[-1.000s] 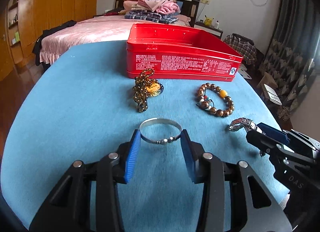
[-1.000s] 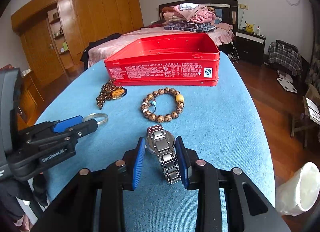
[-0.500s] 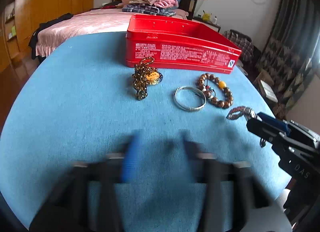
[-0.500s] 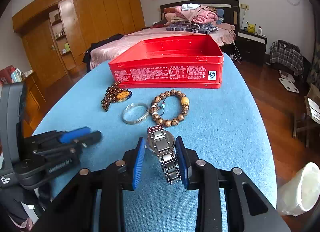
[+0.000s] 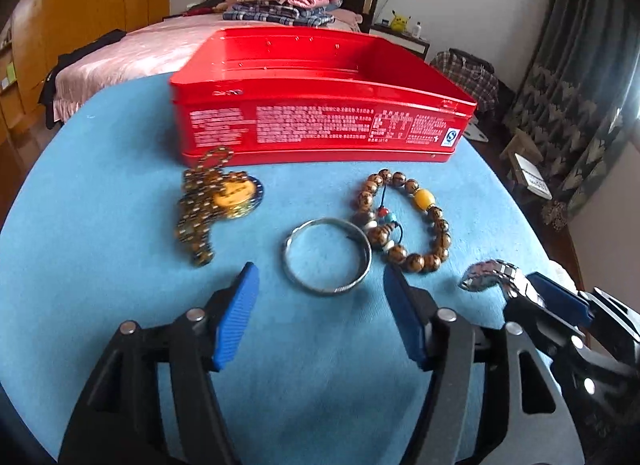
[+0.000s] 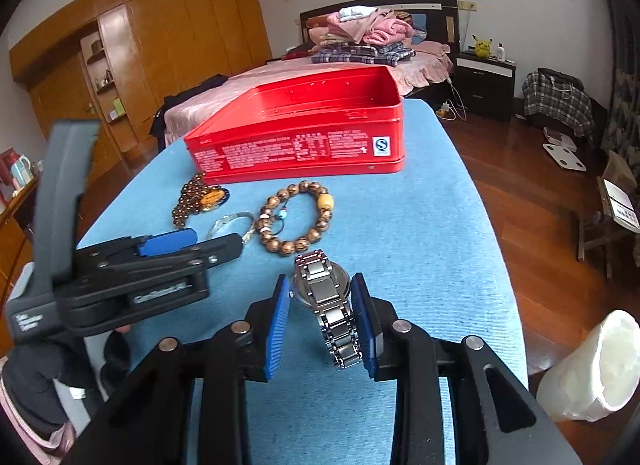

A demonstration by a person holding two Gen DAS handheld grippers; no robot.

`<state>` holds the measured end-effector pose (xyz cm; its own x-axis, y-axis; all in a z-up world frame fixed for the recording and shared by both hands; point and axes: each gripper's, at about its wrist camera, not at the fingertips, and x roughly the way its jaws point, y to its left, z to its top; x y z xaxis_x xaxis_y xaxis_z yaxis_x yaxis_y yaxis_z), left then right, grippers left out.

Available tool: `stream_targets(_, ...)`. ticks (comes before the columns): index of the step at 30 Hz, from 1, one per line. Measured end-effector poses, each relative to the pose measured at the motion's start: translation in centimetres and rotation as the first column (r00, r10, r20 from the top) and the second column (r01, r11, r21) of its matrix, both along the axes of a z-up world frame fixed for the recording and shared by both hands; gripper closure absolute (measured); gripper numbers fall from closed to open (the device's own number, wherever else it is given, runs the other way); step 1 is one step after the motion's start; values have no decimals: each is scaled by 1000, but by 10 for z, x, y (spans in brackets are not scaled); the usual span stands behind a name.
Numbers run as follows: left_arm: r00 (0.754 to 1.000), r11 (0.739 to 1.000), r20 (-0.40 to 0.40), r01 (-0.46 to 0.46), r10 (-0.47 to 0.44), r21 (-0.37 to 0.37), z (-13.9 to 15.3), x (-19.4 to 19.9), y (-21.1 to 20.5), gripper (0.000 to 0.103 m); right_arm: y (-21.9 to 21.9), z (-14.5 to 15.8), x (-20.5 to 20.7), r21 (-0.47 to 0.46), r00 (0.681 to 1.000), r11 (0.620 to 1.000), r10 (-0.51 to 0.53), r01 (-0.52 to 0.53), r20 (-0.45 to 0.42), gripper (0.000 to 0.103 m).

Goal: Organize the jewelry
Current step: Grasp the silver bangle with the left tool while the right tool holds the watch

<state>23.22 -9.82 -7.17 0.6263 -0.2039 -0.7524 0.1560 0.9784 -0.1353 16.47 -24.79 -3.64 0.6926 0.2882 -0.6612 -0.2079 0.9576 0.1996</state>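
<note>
red tin (image 5: 320, 133): "s" mark | left fingers (image 5: 236, 321) spread, empty | right fingers (image 6: 362, 319) clamp steel watch (image 6: 326, 301)

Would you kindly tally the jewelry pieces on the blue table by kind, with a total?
Beaded bracelet: 1
Silver bangle: 1
Brown bead necklace with yellow pendant: 1
Metal watch, between the right gripper fingers: 1
Total: 4
</note>
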Motion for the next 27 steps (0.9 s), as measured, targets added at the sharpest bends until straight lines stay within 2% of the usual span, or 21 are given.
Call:
stream_targets(6,1000,1000,-24,6,-5,23,-2,11,-8,36,-6,-1,3,17,1000,1000,-8,8,5,72)
stream_targets(7,1000,1000,-24,3,-3,26,-1,11,-8,40,-6,-2,3,17,1000,1000,-8,8,5,72)
stream_targets(8,1000,999,-22,-6,6,34,-1,12,-9,52,-6,-2,3,19,1000,1000,-7,7,4,72)
stream_targets(9,1000,999,-20,-8,9,32,0,14,-8,56,-6,-3,2,20,1000,1000,-7,7,3,72)
stream_targets(14,1000,1000,-9,2,-2,19,2,9,-6,57,-5,-1,1,19,1000,1000,-6,6,7,72)
stream_targets(19,999,999,31,-33,33,3,7,-12,4,57,-6,6,-2,19,1000,1000,-7,7,25,72)
stream_targets(27,994,998,97,-58,59,-3,35,-27,16,57,4,23,-1,12,999,1000,4,-4,54,72)
